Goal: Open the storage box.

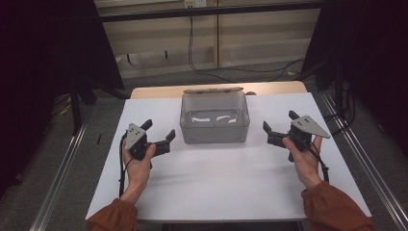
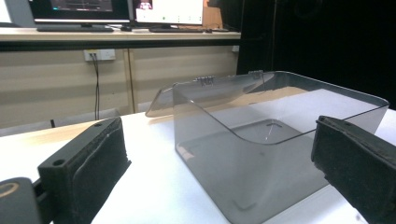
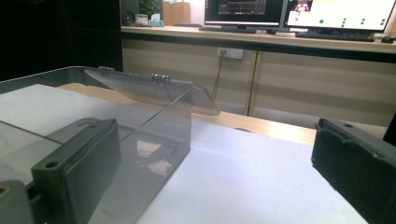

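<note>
A clear grey plastic box [image 1: 214, 118] stands on the white table [image 1: 226, 173], its hinged lid [image 1: 213, 90] folded open behind it. Nothing shows inside it. My left gripper [image 1: 159, 131] hovers to the box's left, open and holding nothing. My right gripper [image 1: 280, 122] is held to the box's right, also open and holding nothing. In the left gripper view the box [image 2: 261, 140] stands just ahead between the black pads [image 2: 88, 163]. In the right gripper view the box [image 3: 116, 126] is at the left, partly behind the left pad [image 3: 79, 168].
The white sheet covers a wooden tabletop [image 1: 159, 91] that shows at the far edge. Cables [image 1: 211, 67] lie on the floor behind. A bench with monitors [image 3: 299, 14] stands beyond the table. Metal rails [image 1: 57, 173] run along both sides.
</note>
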The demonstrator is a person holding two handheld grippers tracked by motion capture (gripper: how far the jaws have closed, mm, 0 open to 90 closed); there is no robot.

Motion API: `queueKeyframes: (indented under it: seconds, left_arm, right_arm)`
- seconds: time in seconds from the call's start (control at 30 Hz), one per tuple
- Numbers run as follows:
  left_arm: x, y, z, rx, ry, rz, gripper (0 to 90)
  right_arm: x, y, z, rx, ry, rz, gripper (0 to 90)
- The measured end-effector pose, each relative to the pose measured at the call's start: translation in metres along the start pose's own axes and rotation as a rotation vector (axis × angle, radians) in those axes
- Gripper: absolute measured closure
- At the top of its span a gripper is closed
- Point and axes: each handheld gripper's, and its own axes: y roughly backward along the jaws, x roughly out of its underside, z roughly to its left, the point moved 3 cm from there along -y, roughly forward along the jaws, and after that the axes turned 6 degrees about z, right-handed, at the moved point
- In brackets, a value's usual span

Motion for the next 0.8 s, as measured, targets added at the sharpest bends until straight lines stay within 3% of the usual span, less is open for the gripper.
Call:
queueKeyframes:
  seconds: [0.4, 0.57, 0.63, 0.8]
  left_arm:
    - [0.011, 0.031, -0.007, -0.022, 0.015, -0.03, 3.3]
    - [0.017, 0.038, -0.009, -0.014, 0.024, -0.009, 3.3]
    - [0.022, 0.042, -0.008, -0.036, 0.021, 0.013, 3.3]
    - [0.025, 0.053, -0.009, -0.072, 0.038, -0.009, 3.3]
  right_arm:
    - [0.013, 0.03, 0.002, 0.0, -0.007, -0.034, 0.5]
    - [0.018, 0.04, 0.002, 0.008, 0.001, -0.036, 0.4]
    - [0.019, 0.044, 0.002, 0.009, 0.004, -0.038, 0.0]
    - [0.023, 0.056, 0.001, 0.005, 0.0, -0.043, 0.0]
